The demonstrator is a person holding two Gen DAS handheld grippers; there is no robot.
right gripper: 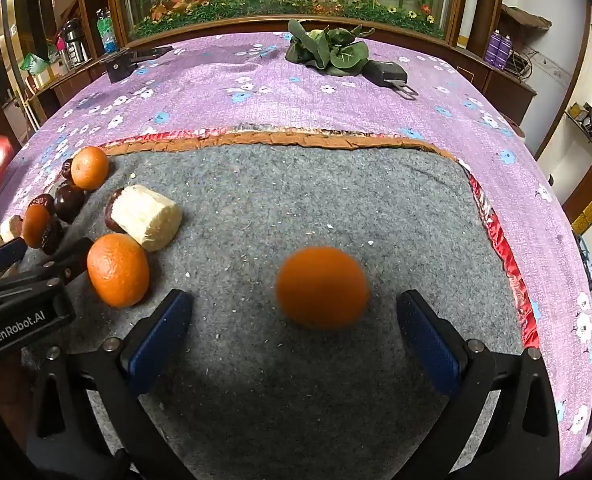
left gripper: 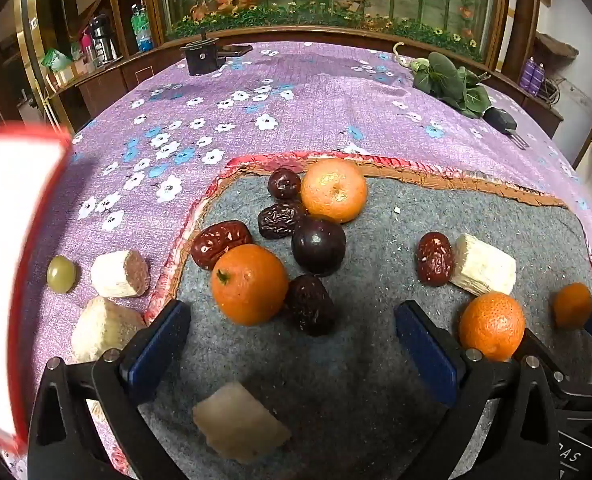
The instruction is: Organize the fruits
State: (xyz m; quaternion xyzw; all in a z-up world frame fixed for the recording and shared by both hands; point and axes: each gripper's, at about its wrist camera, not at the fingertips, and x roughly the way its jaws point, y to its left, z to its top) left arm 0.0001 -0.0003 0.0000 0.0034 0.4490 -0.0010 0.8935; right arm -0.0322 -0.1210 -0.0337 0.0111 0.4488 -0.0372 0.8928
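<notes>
Left wrist view: your left tool (left gripper: 291, 344) gapes wide, empty, over grey mat (left gripper: 376, 380). Four oranges (left gripper: 249, 284), five dates (left gripper: 220, 242). Your right tool (right gripper: 293, 336) wide, blurred orange (right gripper: 322, 287) between its fingers.

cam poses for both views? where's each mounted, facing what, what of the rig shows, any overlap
Left wrist: on the left gripper, facing forward over the grey mat at the fruit pile; its own open blue-padded fingers show, the right gripper's tip at right.
Right wrist: on the right gripper, facing a blurred orange; own open fingers show, left gripper at left edge.
Shared: mat, white chunk, leafy greens, purple floral cloth.
</notes>
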